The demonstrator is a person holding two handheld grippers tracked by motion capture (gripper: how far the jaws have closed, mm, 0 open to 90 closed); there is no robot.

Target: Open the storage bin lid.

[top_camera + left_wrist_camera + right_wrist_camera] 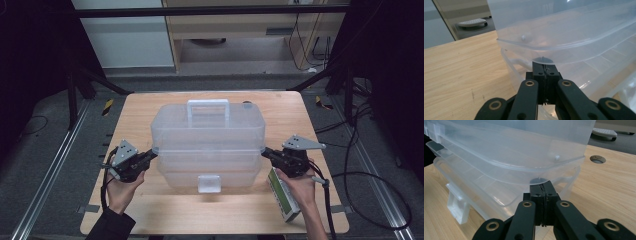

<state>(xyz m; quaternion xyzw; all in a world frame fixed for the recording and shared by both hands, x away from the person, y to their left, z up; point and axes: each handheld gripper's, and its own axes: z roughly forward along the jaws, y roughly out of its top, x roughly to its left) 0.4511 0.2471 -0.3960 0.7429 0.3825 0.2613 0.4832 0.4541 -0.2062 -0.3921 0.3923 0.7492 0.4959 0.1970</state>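
A clear plastic storage box [207,145] stands mid-table, with a white handle [208,107] on its lid and a front latch [209,183] hanging loose. My left gripper [152,154] is shut, its tips tucked under the lid's left rim. My right gripper [265,150] is shut under the right rim. In the left gripper view the closed jaws [544,65] touch the underside of the lid [564,30], which sits above the box body [584,75]. The right gripper view matches: closed jaws [540,186] under the lid's edge [511,145]. Nothing is pinched between either pair.
A green and white carton [281,197] lies on the wooden table [150,210] beneath my right hand. A round hole [597,159] sits in the tabletop near the far right corner. Cables trail on the floor at the right.
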